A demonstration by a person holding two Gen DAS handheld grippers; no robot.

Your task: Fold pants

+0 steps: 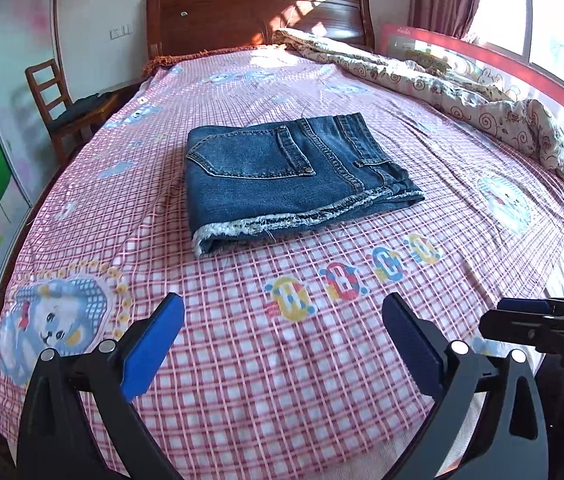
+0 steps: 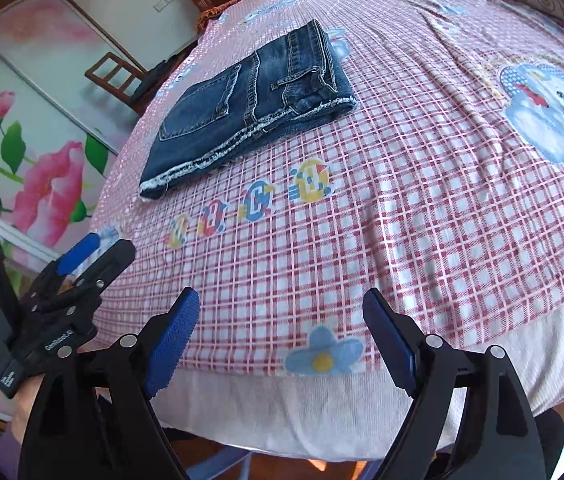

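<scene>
A pair of dark blue jeans (image 1: pixel 282 172) lies folded into a flat rectangle in the middle of the bed, back pocket up, frayed hems toward me. It also shows in the right wrist view (image 2: pixel 242 108) at upper left. My left gripper (image 1: pixel 282 332) is open and empty, held above the bedspread near the foot of the bed, well short of the jeans. My right gripper (image 2: pixel 282 336) is open and empty over the bed's foot edge. The right gripper shows at the right edge of the left wrist view (image 1: pixel 521 320); the left gripper shows at the left of the right wrist view (image 2: pixel 94 252).
The bed has a pink checked spread (image 1: pixel 321 360) with cartoon prints. A crumpled floral quilt (image 1: pixel 461 92) lies along the right side by a red bed rail (image 1: pixel 521 64). A wooden headboard (image 1: pixel 258 16) stands at the far end. A wooden chair (image 1: pixel 62 108) stands at the left.
</scene>
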